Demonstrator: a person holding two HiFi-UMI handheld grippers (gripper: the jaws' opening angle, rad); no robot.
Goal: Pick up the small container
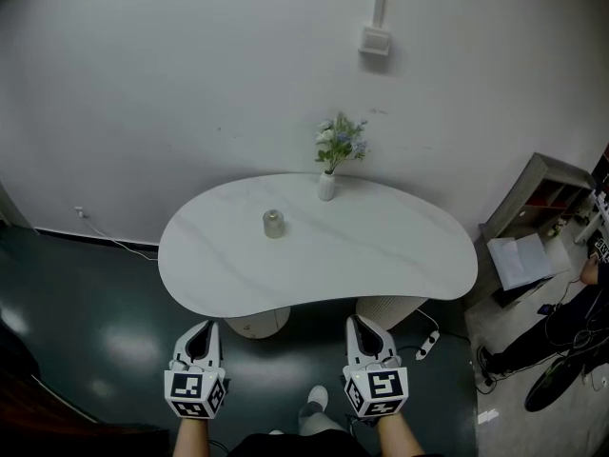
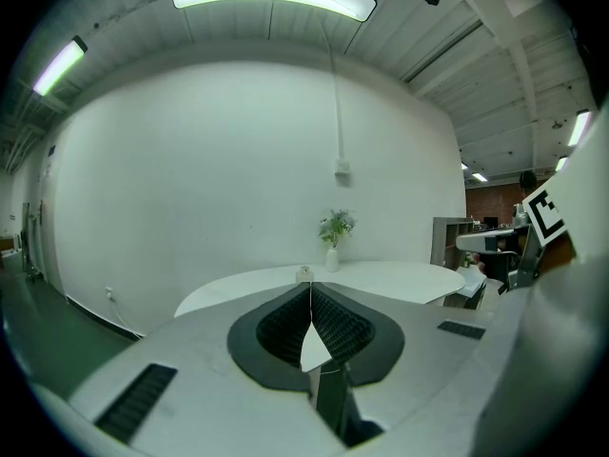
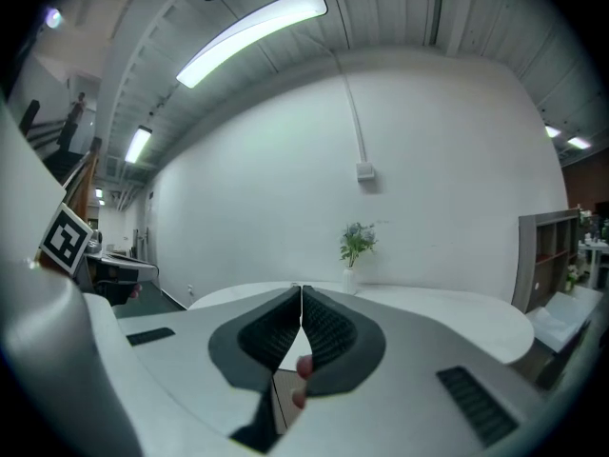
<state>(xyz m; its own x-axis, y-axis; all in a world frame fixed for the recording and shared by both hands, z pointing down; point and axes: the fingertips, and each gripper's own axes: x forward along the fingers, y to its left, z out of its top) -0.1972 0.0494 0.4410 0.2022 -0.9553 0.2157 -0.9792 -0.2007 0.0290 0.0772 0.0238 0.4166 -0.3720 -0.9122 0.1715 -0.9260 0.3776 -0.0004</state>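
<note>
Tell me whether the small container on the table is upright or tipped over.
Upright: the small container stands on its base on the table, narrower top up, apart from the vase.

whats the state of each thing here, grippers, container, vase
left gripper: shut, empty
right gripper: shut, empty
container: upright on the table, not gripped
vase: upright, holding flowers

Nothing readable here, no words, brands or numbers. The cubes on the left gripper (image 1: 203, 327) and right gripper (image 1: 361, 323) just carry black-and-white square markers.
</note>
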